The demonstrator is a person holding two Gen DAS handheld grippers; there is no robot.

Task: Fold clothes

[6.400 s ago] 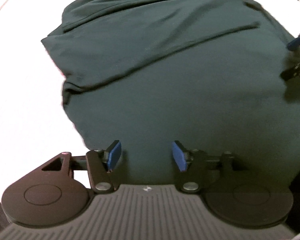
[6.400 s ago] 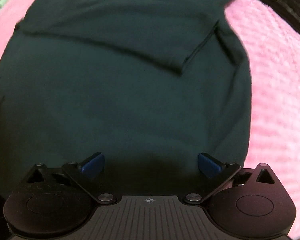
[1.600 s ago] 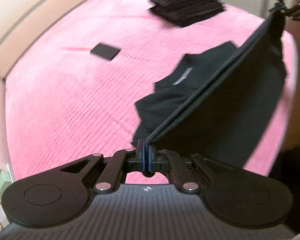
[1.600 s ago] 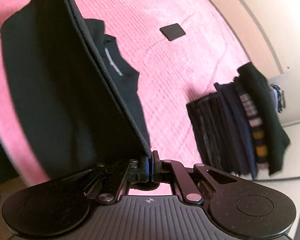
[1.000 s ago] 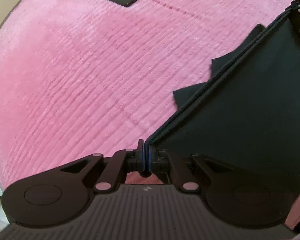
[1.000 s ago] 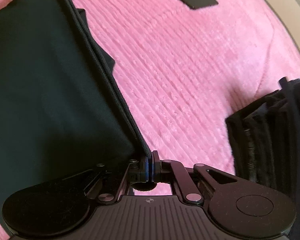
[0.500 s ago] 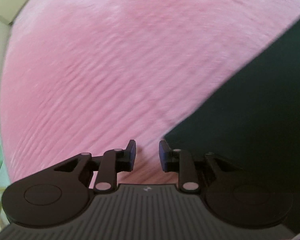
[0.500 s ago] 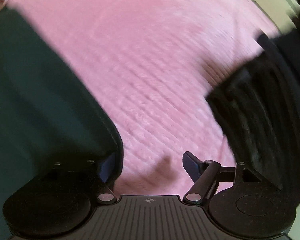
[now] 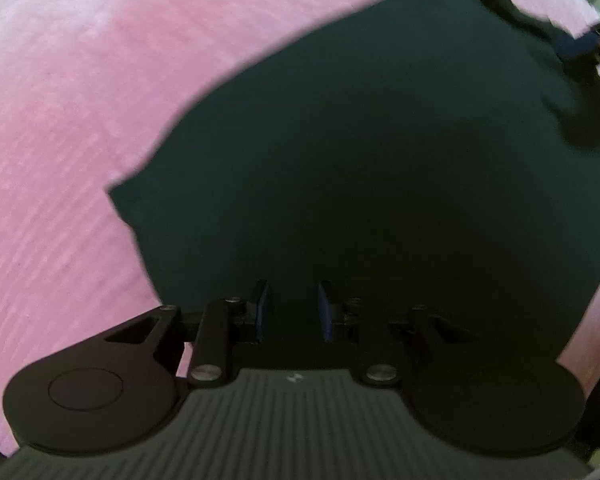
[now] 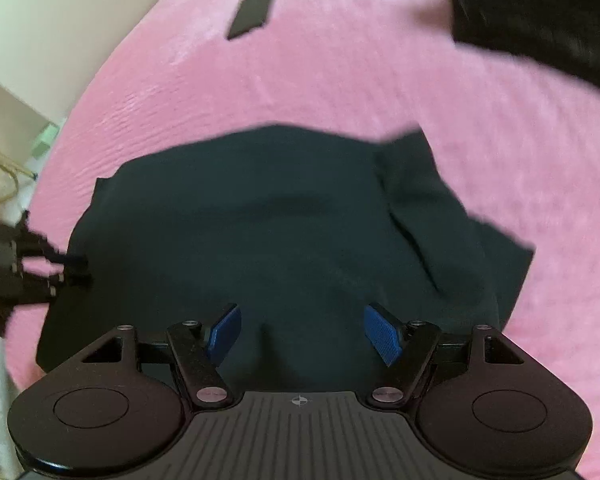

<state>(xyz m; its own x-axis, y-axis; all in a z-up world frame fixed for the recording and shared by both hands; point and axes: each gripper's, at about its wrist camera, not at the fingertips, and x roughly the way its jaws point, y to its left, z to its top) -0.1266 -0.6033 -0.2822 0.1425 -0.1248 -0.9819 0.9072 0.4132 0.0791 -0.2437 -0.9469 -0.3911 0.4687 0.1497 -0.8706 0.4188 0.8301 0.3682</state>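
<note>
Here, folded dark shirt [image 10: 268,232] beneath parted right hand-held gripper [image 10: 302,332]

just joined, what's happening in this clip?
A person is folding clothes on a pink blanket with a handheld tool in each hand. The dark green shirt lies folded over on the blanket, one layer sticking out unevenly at its right side. Both the left tool and the right tool are open above the shirt, gripping nothing. A stack of dark clothes sits at the far right, and a small flat black object lies further back.
</note>
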